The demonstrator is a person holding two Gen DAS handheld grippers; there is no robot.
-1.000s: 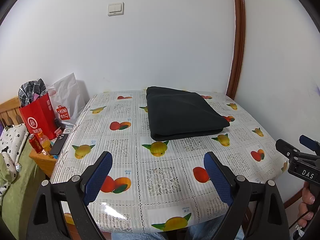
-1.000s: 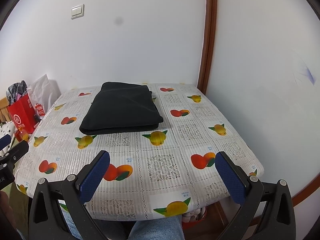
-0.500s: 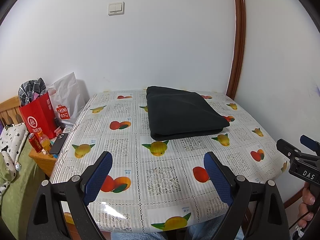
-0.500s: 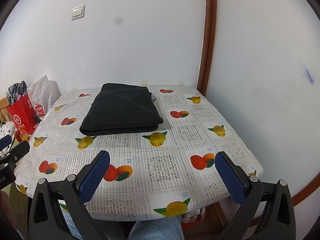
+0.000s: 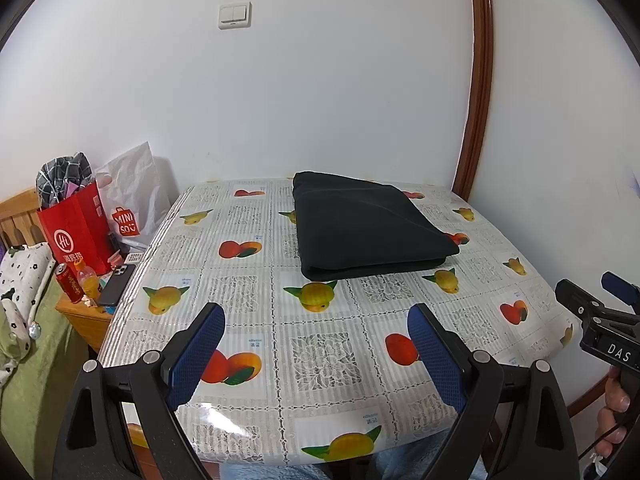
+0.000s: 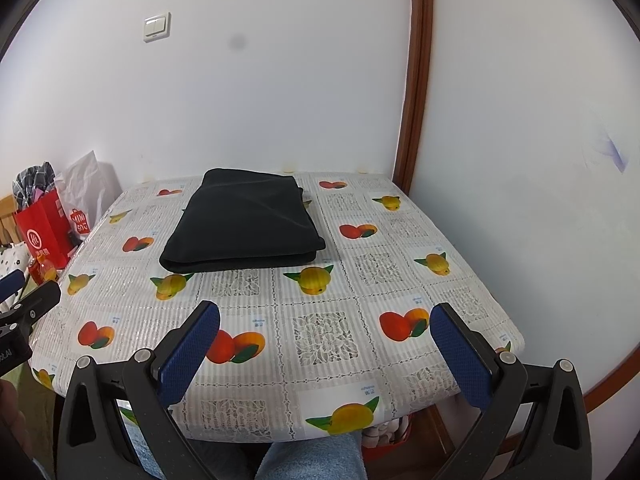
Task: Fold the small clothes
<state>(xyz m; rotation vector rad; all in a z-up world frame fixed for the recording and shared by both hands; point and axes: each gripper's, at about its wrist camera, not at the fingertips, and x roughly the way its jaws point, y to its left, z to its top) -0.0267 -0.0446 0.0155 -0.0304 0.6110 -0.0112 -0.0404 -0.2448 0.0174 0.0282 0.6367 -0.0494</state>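
We hold the left gripper point(image 5: 316, 344) and the right gripper point(image 6: 326, 344) low over the near edge of the table point(image 5: 332, 412), both tilted down, jaws spread wide, nothing between the blue pads. Outward from them, across a bare stretch of fruit-print oilcloth, the black garment point(image 5: 368, 228) lies on the far half of the table, close to the back wall, already folded into a neat flat stack with its doubled edge toward us. Its long axis runs away from us, toward the wall. From the left gripper it sits ahead and a little right; from the right gripper, ahead and a little left point(image 6: 244, 224), so it lies roughly between the two, neither clearly nearer. We judge the fold done or nearly so. Against the earlier frames: no change noted; grippers and garment sit as before.
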